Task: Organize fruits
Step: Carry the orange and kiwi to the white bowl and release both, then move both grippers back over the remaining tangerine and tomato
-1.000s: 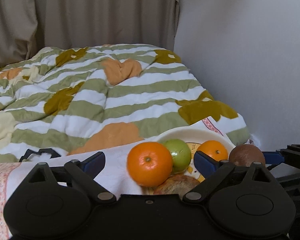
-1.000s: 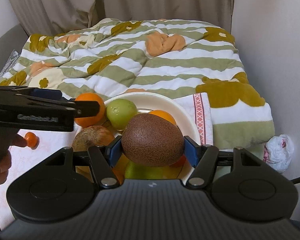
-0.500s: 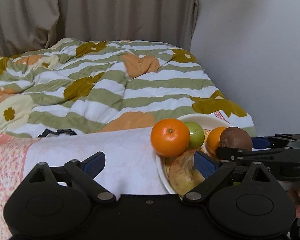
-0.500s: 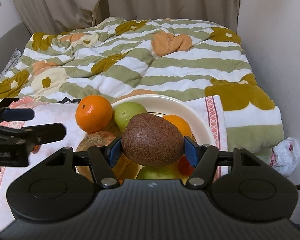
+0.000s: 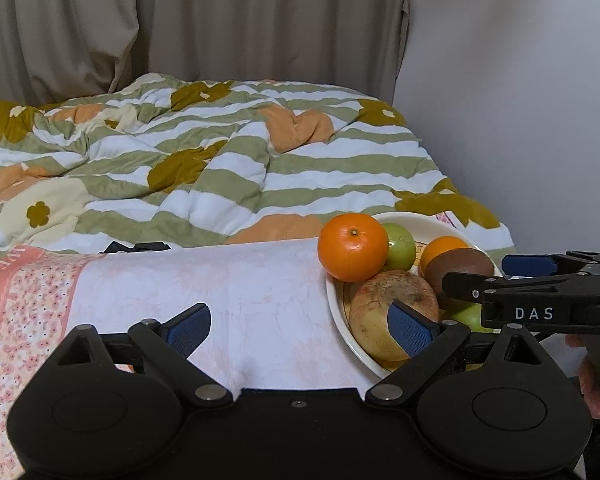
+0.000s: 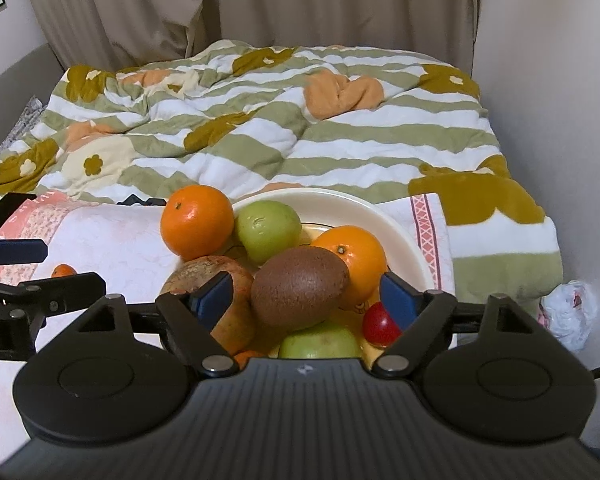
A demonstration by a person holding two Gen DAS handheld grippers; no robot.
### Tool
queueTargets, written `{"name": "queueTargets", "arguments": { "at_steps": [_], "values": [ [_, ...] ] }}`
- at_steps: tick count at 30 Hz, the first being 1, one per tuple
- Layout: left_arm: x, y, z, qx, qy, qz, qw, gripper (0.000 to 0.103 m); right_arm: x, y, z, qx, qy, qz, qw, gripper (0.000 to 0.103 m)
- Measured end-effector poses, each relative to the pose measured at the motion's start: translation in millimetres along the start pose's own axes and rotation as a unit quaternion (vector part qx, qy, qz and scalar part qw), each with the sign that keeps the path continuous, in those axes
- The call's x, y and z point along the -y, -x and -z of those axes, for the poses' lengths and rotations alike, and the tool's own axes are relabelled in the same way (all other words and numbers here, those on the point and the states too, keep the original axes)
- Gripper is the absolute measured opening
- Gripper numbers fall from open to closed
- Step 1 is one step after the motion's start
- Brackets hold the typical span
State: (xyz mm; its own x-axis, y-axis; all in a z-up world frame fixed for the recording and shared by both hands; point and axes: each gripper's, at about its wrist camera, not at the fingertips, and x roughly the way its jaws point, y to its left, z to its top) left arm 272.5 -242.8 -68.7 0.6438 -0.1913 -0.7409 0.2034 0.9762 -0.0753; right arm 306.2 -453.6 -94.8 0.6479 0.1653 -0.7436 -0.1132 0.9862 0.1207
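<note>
A cream bowl [image 6: 396, 220] holds a pile of fruit: a large orange [image 6: 198, 222], a green apple [image 6: 268, 226], a second orange [image 6: 354, 258], a mottled brown fruit [image 6: 224, 276], a brown kiwi [image 6: 300, 288], another green apple [image 6: 320, 342] and a small red fruit [image 6: 380, 326]. My right gripper [image 6: 306, 300] is open, its pads on either side of the kiwi and apart from it. My left gripper [image 5: 298, 326] is open and empty over the pink cloth [image 5: 220, 292], left of the bowl [image 5: 336, 308]. The right gripper [image 5: 512, 276] also shows in the left wrist view.
A small orange fruit [image 6: 64, 270] lies on the cloth left of the bowl. A striped green quilt [image 6: 260, 128] covers the bed behind. A wall [image 6: 560, 80] stands close on the right, with a crumpled white bag [image 6: 568, 316] below it. Curtains hang at the back.
My right gripper has opened and let go of the kiwi, which now rests on the fruit pile. My left gripper has drawn back to the left, away from the bowl.
</note>
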Motion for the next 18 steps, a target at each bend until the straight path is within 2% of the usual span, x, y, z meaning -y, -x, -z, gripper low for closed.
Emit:
{"name": "queueTargets", "arguments": {
  "at_steps": [10,18],
  "values": [
    [4.2,50.3,9.2,0.037,0.005,-0.011,0.9992,0.097,-10.3,49.7,4.5,0.032,0.016,-0.003,0.999,0.096],
    [-11.0,110.7,28.8,0.074,0.024,-0.046,0.9959,0.097,-32.8,94.7,12.6,0.058,0.037,-0.020,0.997,0.096]
  ]
}}
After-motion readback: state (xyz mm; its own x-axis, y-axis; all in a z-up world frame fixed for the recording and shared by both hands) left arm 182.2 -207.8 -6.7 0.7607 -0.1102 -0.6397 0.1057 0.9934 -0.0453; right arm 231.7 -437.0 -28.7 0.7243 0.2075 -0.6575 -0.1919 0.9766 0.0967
